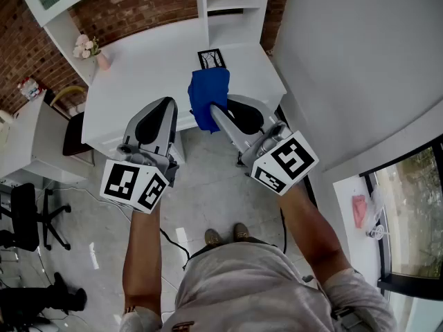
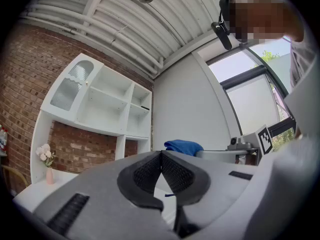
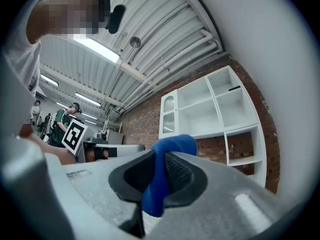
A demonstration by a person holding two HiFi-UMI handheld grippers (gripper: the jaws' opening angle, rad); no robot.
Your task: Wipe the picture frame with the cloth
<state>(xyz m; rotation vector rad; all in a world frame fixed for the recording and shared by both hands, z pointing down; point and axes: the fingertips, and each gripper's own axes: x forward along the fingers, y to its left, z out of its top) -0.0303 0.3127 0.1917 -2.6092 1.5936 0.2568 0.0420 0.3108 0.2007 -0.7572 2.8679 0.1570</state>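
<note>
A small black-edged picture frame (image 1: 212, 59) stands on the white desk (image 1: 145, 68), near its right end. In front of it hangs a blue cloth (image 1: 208, 97), pinched by my right gripper (image 1: 214, 110), which is held at the desk's front edge. The right gripper view shows the cloth (image 3: 167, 149) bulging up between that gripper's (image 3: 161, 158) pressed pads. My left gripper (image 1: 168, 103) hovers to the left at the same edge, shut and empty. In the left gripper view its jaws (image 2: 161, 156) meet with nothing between them, and the cloth (image 2: 183, 146) shows to the right.
A pink vase of flowers (image 1: 88, 49) stands at the desk's left back corner. White shelving (image 2: 105, 104) rises over the desk against a brick wall. A white wall (image 1: 360, 61) closes in on the right. A chair (image 1: 71, 120) stands left of the desk.
</note>
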